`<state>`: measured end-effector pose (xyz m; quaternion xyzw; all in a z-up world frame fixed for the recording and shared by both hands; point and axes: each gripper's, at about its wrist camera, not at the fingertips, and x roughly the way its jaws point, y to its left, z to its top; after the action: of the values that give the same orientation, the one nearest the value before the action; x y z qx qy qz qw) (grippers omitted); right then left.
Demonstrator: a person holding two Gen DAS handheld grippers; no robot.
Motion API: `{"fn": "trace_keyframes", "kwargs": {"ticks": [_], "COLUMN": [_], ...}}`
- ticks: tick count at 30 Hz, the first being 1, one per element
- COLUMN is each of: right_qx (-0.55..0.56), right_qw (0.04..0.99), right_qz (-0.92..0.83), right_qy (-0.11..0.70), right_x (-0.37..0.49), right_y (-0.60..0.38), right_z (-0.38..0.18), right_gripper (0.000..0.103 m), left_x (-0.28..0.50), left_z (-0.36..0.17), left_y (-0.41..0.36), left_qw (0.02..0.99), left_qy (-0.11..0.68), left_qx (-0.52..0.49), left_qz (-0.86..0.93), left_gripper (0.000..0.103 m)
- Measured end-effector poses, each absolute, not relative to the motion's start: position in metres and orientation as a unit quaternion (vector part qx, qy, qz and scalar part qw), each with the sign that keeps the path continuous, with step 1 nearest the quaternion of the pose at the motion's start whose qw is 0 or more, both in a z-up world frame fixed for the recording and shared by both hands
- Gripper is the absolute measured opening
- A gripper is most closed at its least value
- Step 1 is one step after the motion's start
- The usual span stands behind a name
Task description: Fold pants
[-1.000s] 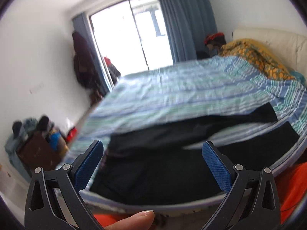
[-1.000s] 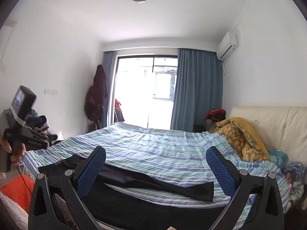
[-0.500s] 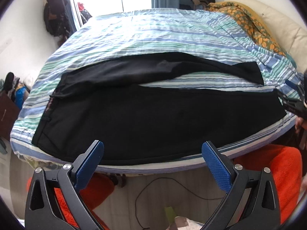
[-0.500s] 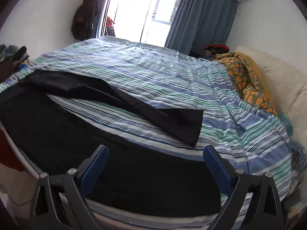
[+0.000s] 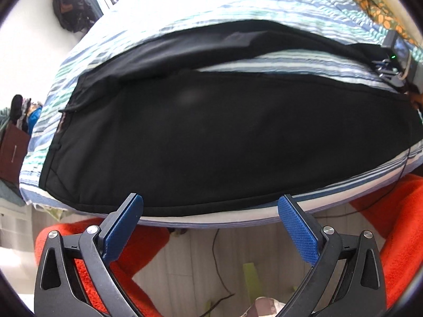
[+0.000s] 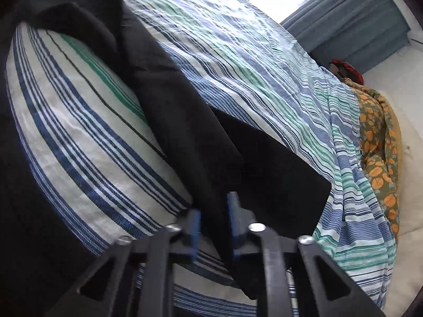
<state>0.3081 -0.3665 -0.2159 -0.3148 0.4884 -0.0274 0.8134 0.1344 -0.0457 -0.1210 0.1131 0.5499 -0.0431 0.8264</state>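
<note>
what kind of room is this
Most likely a bedroom: black pants lie spread on a bed with a striped sheet, an orange patterned blanket is bunched at one side, and blue curtains hang by a bright window.

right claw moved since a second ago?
Yes. The right claw dropped from facing the window to the striped bedsheet, closing on the black pants leg's end.

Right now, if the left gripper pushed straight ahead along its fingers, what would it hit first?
Probably the black pants near the bed's edge: the open left gripper frames their lower hem, though depth is unclear.
</note>
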Motion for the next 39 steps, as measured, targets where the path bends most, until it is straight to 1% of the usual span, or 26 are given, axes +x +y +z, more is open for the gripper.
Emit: {"fn": "trace_keyframes", "kwargs": {"ticks": [1, 2, 4, 6, 7, 8, 9, 10, 11, 13, 15, 17, 18, 19, 20, 22, 25, 27, 28, 29, 30, 31, 33, 37, 38, 39], "right_qx": [-0.29, -0.257, -0.198, -0.152, -0.129, -0.108, -0.101, -0.093, -0.072, 0.008, 0.111, 0.214, 0.255, 0.287, 0.312, 0.335, 0.283, 0.261, 0.26, 0.267, 0.289, 0.327, 0.406, 0.396, 0.4, 0.401], "right_qw": [0.824, 0.836, 0.859, 0.87, 0.873, 0.872, 0.87, 0.871, 0.873, 0.877, 0.871, 0.857, 0.85, 0.845, 0.841, 0.836, 0.856, 0.87, 0.876, 0.88, 0.88, 0.875, 0.851, 0.849, 0.846, 0.842], "right_qz": [-0.024, -0.025, -0.031, -0.048, -0.061, -0.081, -0.109, -0.13, -0.144, -0.164, -0.171, -0.15, -0.134, -0.118, -0.107, -0.093, -0.115, -0.114, -0.104, -0.095, -0.082, -0.06, -0.023, -0.034, -0.028, -0.026], "right_qy": [0.487, 0.483, 0.47, 0.467, 0.466, 0.471, 0.471, 0.465, 0.461, 0.452, 0.446, 0.445, 0.44, 0.435, 0.43, 0.424, 0.418, 0.402, 0.392, 0.381, 0.367, 0.352, 0.331, 0.348, 0.352, 0.36], "right_x": [0.31, 0.316, 0.338, 0.374, 0.395, 0.412, 0.422, 0.426, 0.424, 0.409, 0.389, 0.374, 0.371, 0.371, 0.374, 0.388, 0.417, 0.436, 0.442, 0.446, 0.448, 0.446, 0.443, 0.449, 0.452, 0.457], "right_y": [-0.372, -0.381, -0.406, -0.438, -0.45, -0.467, -0.48, -0.491, -0.504, -0.534, -0.559, -0.577, -0.58, -0.579, -0.578, -0.57, -0.551, -0.546, -0.547, -0.55, -0.553, -0.558, -0.562, -0.552, -0.552, -0.552], "right_z": [-0.196, -0.172, -0.122, -0.09, -0.08, -0.077, -0.077, -0.077, -0.081, -0.094, -0.121, -0.158, -0.175, -0.191, -0.205, -0.227, -0.238, -0.233, -0.23, -0.228, -0.228, -0.23, -0.241, -0.249, -0.251, -0.253], "right_gripper": [0.006, 0.005, 0.005, 0.007, 0.027, 0.064, 0.075, 0.079, 0.079, 0.078, 0.066, 0.051, 0.047, 0.039, 0.036, 0.036, 0.036, 0.038, 0.044, 0.062, 0.072, 0.086, 0.085, 0.066, 0.052, 0.043], "left_x": [0.137, 0.14, 0.144, 0.146, 0.147, 0.148, 0.149, 0.149, 0.149, 0.146, 0.147, 0.151, 0.153, 0.154, 0.154, 0.158, 0.168, 0.175, 0.179, 0.181, 0.184, 0.185, 0.189, 0.199, 0.199, 0.2], "left_z": [-0.123, -0.125, -0.126, -0.124, -0.124, -0.123, -0.123, -0.122, -0.122, -0.123, -0.132, -0.139, -0.145, -0.149, -0.153, -0.158, -0.165, -0.17, -0.173, -0.176, -0.179, -0.181, -0.186, -0.195, -0.196, -0.197], "left_y": [-0.044, -0.044, -0.046, -0.052, -0.055, -0.059, -0.063, -0.066, -0.066, -0.066, -0.064, -0.066, -0.066, -0.066, -0.067, -0.068, -0.066, -0.064, -0.064, -0.063, -0.063, -0.062, -0.059, -0.064, -0.065, -0.067], "left_qw": [0.823, 0.821, 0.817, 0.816, 0.816, 0.816, 0.817, 0.818, 0.82, 0.822, 0.818, 0.807, 0.802, 0.797, 0.793, 0.79, 0.788, 0.783, 0.78, 0.778, 0.777, 0.775, 0.773, 0.771, 0.771, 0.771], "left_qy": [0.556, 0.56, 0.567, 0.569, 0.567, 0.566, 0.564, 0.561, 0.557, 0.554, 0.561, 0.577, 0.585, 0.591, 0.596, 0.6, 0.604, 0.612, 0.615, 0.618, 0.621, 0.623, 0.627, 0.629, 0.628, 0.627], "left_qx": [0.107, 0.101, 0.092, 0.086, 0.086, 0.09, 0.096, 0.1, 0.102, 0.102, 0.098, 0.092, 0.09, 0.09, 0.091, 0.096, 0.094, 0.091, 0.09, 0.089, 0.088, 0.086, 0.081, 0.083, 0.086, 0.09], "left_qz": [-0.044, -0.046, -0.053, -0.062, -0.068, -0.072, -0.075, -0.078, -0.081, -0.085, -0.086, -0.087, -0.088, -0.088, -0.087, -0.084, -0.074, -0.068, -0.065, -0.062, -0.059, -0.058, -0.058, -0.059, -0.06, -0.061], "left_gripper": [0.102, 0.102, 0.102, 0.102, 0.102, 0.102, 0.102, 0.102, 0.102, 0.102, 0.102, 0.102, 0.102, 0.102, 0.102, 0.102, 0.102, 0.102, 0.102, 0.102, 0.102, 0.102, 0.102, 0.102, 0.102, 0.102]}}
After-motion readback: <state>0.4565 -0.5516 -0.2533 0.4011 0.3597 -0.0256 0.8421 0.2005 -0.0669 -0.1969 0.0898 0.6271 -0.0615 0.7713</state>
